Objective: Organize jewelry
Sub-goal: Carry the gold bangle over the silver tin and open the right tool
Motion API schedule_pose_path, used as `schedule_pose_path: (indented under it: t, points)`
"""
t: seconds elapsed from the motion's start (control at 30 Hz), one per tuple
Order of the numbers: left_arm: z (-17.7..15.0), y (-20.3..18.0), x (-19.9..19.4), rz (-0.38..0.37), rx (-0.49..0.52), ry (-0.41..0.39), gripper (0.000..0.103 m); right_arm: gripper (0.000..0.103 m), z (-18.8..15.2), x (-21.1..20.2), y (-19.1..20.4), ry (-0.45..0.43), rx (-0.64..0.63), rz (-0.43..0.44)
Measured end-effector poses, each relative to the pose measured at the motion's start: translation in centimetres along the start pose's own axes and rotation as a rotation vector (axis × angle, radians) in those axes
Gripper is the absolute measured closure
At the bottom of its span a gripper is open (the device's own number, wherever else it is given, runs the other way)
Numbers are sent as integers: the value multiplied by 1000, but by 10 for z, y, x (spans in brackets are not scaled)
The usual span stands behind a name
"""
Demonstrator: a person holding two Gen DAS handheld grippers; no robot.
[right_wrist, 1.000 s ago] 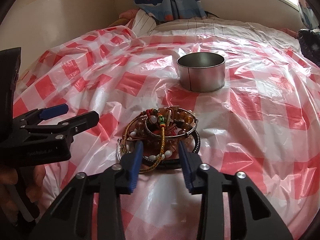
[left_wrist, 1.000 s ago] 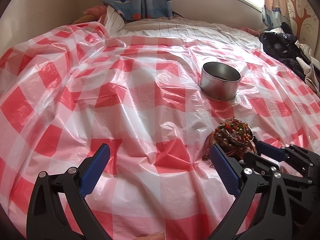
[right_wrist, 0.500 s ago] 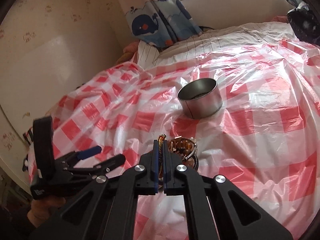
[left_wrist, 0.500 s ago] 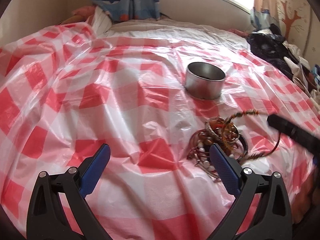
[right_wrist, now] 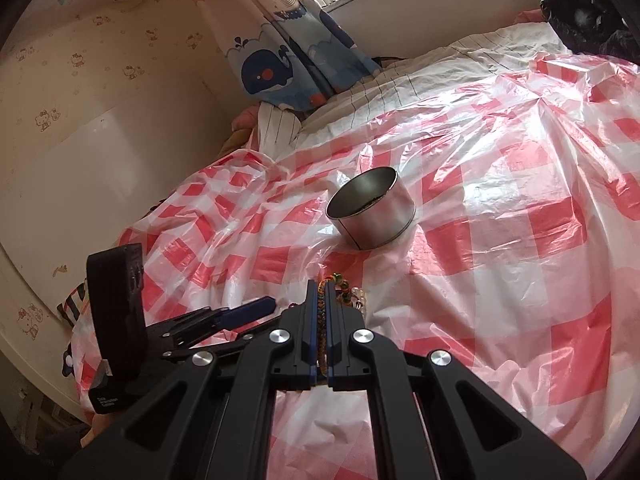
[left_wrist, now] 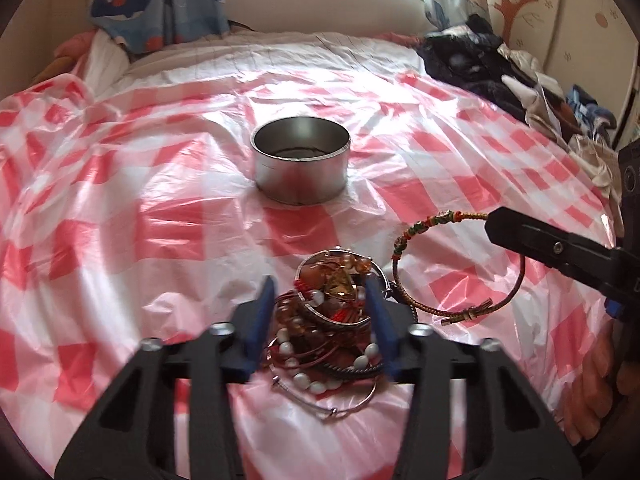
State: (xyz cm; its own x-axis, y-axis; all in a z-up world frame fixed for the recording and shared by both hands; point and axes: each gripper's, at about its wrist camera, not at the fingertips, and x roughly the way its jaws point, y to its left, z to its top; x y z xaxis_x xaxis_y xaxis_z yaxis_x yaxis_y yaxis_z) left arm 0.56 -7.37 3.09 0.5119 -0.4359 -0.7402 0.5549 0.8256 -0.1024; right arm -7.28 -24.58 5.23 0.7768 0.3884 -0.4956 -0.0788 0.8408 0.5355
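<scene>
Jewelry pile (left_wrist: pixel 332 320), a tangle of bead strings, wire bangles and amber stones, lies on the red-and-white checked plastic sheet (left_wrist: pixel 140 208) near its front edge, a thin wire hoop spilling toward the camera. Left gripper (left_wrist: pixel 320 300) straddles the heap with its blue-padded fingers (left_wrist: pixel 260 312) spread partway, one on each side of the pile; whether the pads touch the beads cannot be told. Just right of the heap, a braided cord bracelet (left_wrist: pixel 436 272) is lifted off the sheet, its loop tilted with the long axis running from the metal clasp ends low near the pile up toward the right edge of the sheet, where its beaded stretch meets the right gripper (left_wrist: pixel 496 224). In the right wrist view that gripper (right_wrist: pixel 321 292) is clamped tight on the multicoloured cord (right_wrist: pixel 320 320), which runs lengthwise between the closed blue pads, green and yellow beads poking out past the tips. Beyond both tools, toward the middle of the sheet and well apart from the pile, a round metal tin (left_wrist: pixel 300 170) stands upright with its mouth open; something dark lies at its bottom. Farther back, a whale-print curtain (right_wrist: pixel 288 60) hangs at the far edge, and dark clothes (left_wrist: pixel 480 68) are heaped at the far right corner.
</scene>
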Motion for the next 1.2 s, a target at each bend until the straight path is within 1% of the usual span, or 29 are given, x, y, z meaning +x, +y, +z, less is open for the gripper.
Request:
schedule_pose_path:
  t: [0.03, 0.1, 0.13, 0.2, 0.3, 0.37, 0.57, 0.77, 0.83, 0.97, 1.2]
  points:
    - [0, -3, 6, 18, 17, 15, 80, 99, 0, 0, -3, 2, 9, 2]
    - [-1, -8, 11, 62, 52, 19, 91, 99, -1, 1, -8, 6, 28, 5]
    - [-1, -8, 12, 75, 59, 22, 92, 99, -1, 1, -9, 7, 35, 8]
    - [1, -5, 11, 85, 54, 23, 100, 99, -1, 3, -11, 14, 45, 14]
    - [3, -4, 7, 99, 67, 28, 100, 99, -3, 4, -10, 18, 43, 23]
    - [5, -4, 1, 99, 67, 18, 100, 99, -3, 3, -10, 15, 40, 26]
    - [15, 2, -26, 39, 7, -36, 100, 99, -1, -3, -11, -2, 46, 44]
    - [23, -1, -39, 69, 32, -58, 100, 99, 4, -6, -6, -13, 44, 70]
    - [26, 0, -41, 81, 35, -69, 100, 99, 9, -6, -4, -15, 47, 82]
    - [36, 0, -47, 70, 43, -101, 100, 99, 24, -4, 0, -18, 38, 91]
    - [72, 8, -47, 34, 13, -166, 100, 99, 67, 15, 2, -28, -6, 73]
